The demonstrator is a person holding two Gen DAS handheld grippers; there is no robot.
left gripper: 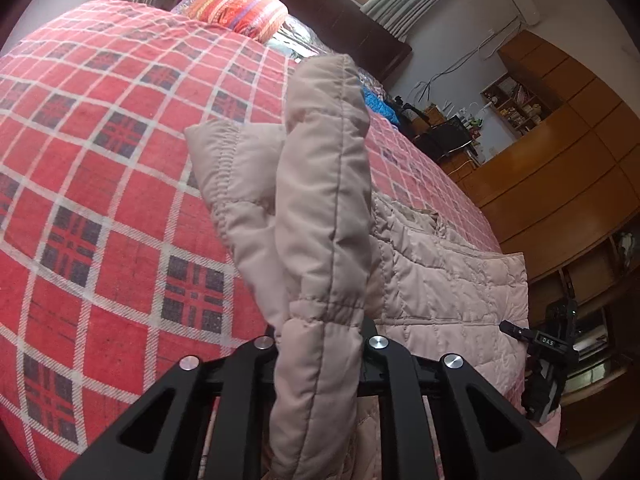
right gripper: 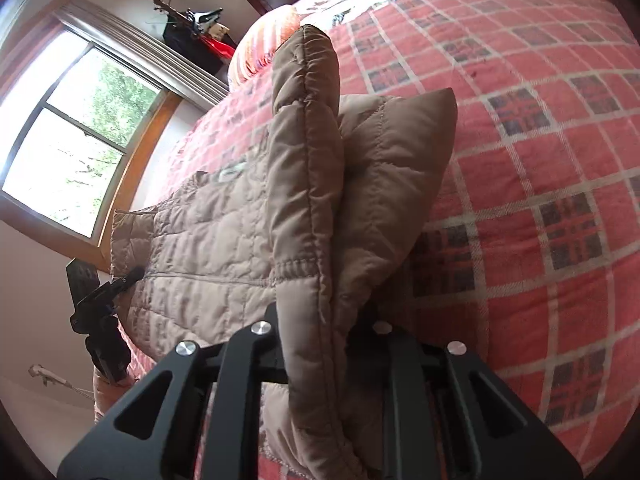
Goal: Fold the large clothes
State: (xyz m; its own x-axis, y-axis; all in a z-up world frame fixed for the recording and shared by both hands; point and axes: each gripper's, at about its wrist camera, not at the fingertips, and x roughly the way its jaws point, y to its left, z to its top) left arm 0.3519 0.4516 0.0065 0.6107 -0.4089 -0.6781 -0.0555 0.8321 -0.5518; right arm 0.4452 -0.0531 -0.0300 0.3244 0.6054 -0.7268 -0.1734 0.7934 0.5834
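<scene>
Both grippers are locked onto the jacket [left gripper: 440,280], a pale quilted one spread across the bed [left gripper: 100,160] with its red checked cover. The left gripper [left gripper: 320,344] is clamped on a padded sleeve [left gripper: 324,200], which stands up from the jaws in a thick upright fold. Behind it a second flap of the jacket pokes up too. The right gripper [right gripper: 316,336] is pinched tight on the other sleeve [right gripper: 304,168], again standing tall between its fingers. From the left wrist view the right gripper shows at the jacket's far corner, near the bed's edge; from the right wrist view the left gripper [right gripper: 134,274] shows at the opposite corner, touching the hem. The jacket's body lies flat between them on the bed. A striped pillow [left gripper: 240,10] sits at the head of the bed, and a window [right gripper: 68,136] lights the wall beyond.
</scene>
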